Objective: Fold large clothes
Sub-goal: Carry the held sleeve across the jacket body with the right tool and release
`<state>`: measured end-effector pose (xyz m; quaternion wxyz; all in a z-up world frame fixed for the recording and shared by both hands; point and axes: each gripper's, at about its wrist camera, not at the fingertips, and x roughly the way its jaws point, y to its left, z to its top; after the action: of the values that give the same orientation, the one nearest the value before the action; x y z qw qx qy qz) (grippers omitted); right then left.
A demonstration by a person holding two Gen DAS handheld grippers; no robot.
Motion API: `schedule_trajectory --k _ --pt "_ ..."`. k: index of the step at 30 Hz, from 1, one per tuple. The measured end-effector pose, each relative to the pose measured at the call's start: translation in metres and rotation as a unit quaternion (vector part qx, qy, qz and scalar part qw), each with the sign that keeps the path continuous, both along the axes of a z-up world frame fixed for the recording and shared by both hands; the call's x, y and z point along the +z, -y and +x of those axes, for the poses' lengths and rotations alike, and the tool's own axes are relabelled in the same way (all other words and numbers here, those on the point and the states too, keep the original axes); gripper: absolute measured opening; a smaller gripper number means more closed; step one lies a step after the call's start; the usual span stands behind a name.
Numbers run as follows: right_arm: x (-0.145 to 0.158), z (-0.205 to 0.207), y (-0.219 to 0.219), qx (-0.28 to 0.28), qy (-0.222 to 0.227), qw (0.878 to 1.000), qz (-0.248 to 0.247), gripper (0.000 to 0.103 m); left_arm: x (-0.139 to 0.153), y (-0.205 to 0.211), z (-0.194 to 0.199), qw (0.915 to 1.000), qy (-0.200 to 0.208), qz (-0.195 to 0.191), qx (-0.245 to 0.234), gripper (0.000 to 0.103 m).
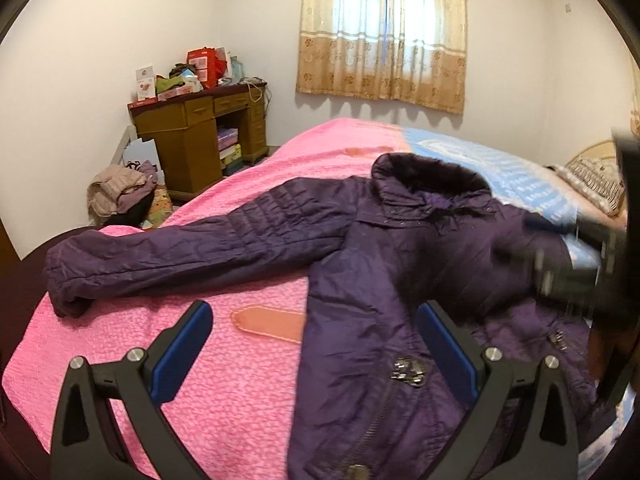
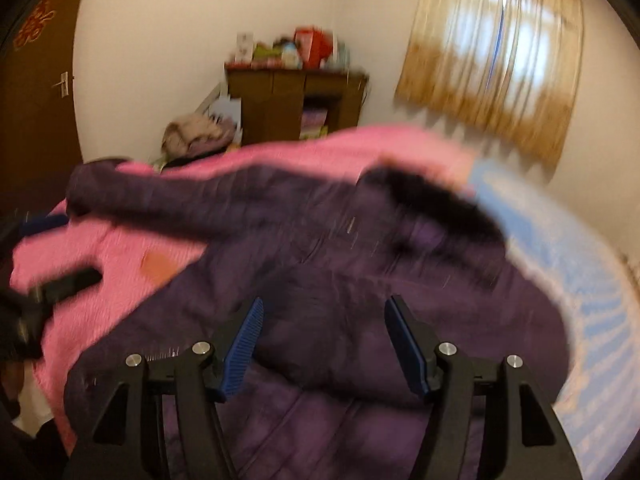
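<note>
One purple jacket [image 1: 400, 264] lies front-up on the bed [image 1: 240, 380], spread over the pink cover, one sleeve [image 1: 168, 260] stretched out flat away from its body, collar toward the window curtain [image 1: 384, 36]. The left gripper [image 1: 316, 320] hovers above the jacket's hem side, fingers wide apart, nothing between them. The right gripper [image 2: 324, 316] hangs over the jacket's body, fingers apart and empty. Beyond the bed, a cluttered wooden worktop [image 1: 200, 136] carries boxes; a clothes heap [image 1: 120, 192] sits beside it.
</note>
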<state>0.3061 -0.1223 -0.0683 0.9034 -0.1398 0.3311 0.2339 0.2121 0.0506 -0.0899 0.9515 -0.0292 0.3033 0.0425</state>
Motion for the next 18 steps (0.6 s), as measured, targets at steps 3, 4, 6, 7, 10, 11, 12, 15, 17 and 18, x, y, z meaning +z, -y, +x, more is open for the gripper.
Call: schedule_trajectory --k 3,4,6,7,10,11,12,15,17,18 --pt "-0.016 -0.019 0.018 0.000 -0.019 1.000 0.012 0.064 -0.009 -0.006 0.012 0.9994 -0.026 -0.016 -0.017 0.103" --pt "-0.018 -0.024 0.024 -0.004 -0.019 1.000 0.010 0.064 -0.011 -0.006 0.018 0.9988 -0.034 -0.025 -0.026 0.103" --pt "-0.018 -0.028 0.047 -0.017 -0.021 1.000 0.004 0.066 -0.015 -0.001 0.033 0.9976 -0.052 -0.030 -0.034 0.103" --pt "-0.019 -0.028 0.051 -0.024 -0.021 0.999 0.003 0.066 -0.015 0.005 0.040 0.9971 -0.056 -0.031 -0.042 0.103" --pt "-0.023 -0.029 0.073 -0.064 -0.017 0.998 0.003 0.067 -0.014 0.026 0.059 0.9955 -0.059 -0.038 -0.063 0.103" --pt "-0.026 -0.029 0.083 -0.076 -0.022 0.997 0.010 0.067 -0.013 0.033 0.062 0.9952 -0.055 -0.039 -0.071 0.103" --pt "-0.027 -0.028 0.085 -0.082 -0.026 0.996 0.018 0.067 -0.014 0.043 0.069 0.9940 -0.057 -0.040 -0.085 0.103" --pt "-0.038 -0.029 0.094 -0.098 -0.029 0.994 0.033 0.068 -0.023 0.069 0.088 0.9921 -0.065 -0.030 -0.103 0.103" --pt "-0.046 -0.032 0.097 -0.101 -0.033 0.994 0.036 0.068 -0.035 0.082 0.101 0.9908 -0.083 -0.018 -0.105 0.092" --pt "-0.052 -0.034 0.099 -0.103 -0.035 0.993 0.036 0.068 -0.045 0.088 0.107 0.9886 -0.100 -0.020 -0.111 0.089"
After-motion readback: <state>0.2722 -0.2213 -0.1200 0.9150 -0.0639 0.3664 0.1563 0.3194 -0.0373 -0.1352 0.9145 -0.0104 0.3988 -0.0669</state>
